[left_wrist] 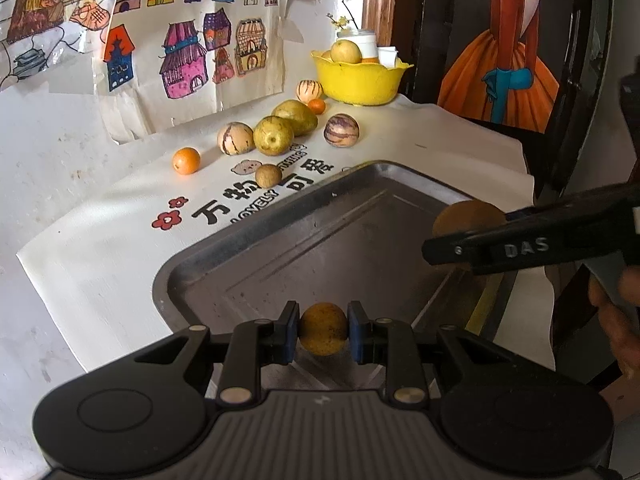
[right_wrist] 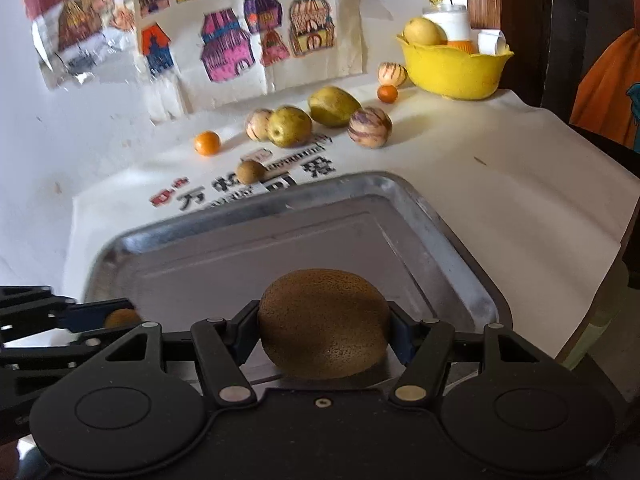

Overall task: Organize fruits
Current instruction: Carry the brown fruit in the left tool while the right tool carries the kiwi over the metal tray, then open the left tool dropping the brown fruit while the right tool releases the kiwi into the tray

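Children's drawings [left_wrist: 192,40] of coloured houses are hanging on the wall behind a table under a white printed cloth [left_wrist: 120,248]. On the near side of that cloth a steel tray [left_wrist: 320,240] is sitting with no fruit resting on its floor. Over its near edge the left gripper [left_wrist: 323,330] is pinching a small round brown fruit [left_wrist: 323,328] between blue pads drawn close together. Over the tray's right side the right gripper [right_wrist: 323,326] is clamping a kiwi [right_wrist: 323,322], its jaws spread wide around it; whether the kiwi is touching the tray floor cannot be told. Judged from this, the task is at an early stage: two fruits are being carried to the tray and none is deposited. Still lying loose on the cloth are an orange [left_wrist: 186,161], a second small brown fruit [left_wrist: 268,176], three striped melons [left_wrist: 341,130], two green pears [left_wrist: 273,135] and a second small orange [left_wrist: 318,106]. At the far end a yellow bowl [left_wrist: 360,84] is holding some fruit. Both held fruits need releasing, then the loose ones collecting.
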